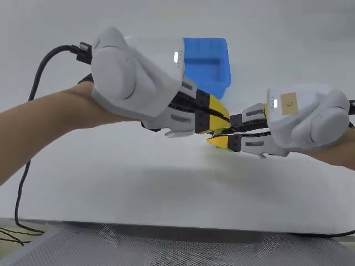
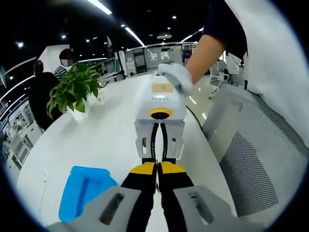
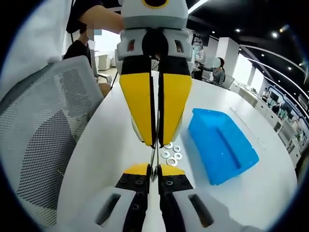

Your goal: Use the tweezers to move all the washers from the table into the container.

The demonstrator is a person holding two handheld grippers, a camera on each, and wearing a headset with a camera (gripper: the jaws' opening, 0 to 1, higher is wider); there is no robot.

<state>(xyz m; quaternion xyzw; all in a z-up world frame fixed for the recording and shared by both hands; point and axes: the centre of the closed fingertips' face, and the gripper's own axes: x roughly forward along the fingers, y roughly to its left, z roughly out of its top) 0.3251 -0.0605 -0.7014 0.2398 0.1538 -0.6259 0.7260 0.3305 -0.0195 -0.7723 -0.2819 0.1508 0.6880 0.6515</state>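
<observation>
Left hand-held gripper [image 2: 158, 169] and right hand-held gripper [image 3: 153, 170] meet tip to tip; both clench the tweezers [image 3: 153, 162]. Washers [image 3: 172, 153] lie on the surface [image 3: 106, 145] near the container [image 3: 222, 145].

The white table [image 1: 166, 188] carries a blue container [image 1: 213, 61], a cluster of washers [image 3: 177, 156] near it and seemingly a potted plant [image 2: 75, 89].

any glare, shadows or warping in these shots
Head view: the white table is nearly washed out, with a soft shadow across its middle. Left gripper view: fisheye curves the table edge, and the ceiling strip lights glare. Right gripper view: the small metal washers look distinct; the left gripper looms large and close.
</observation>
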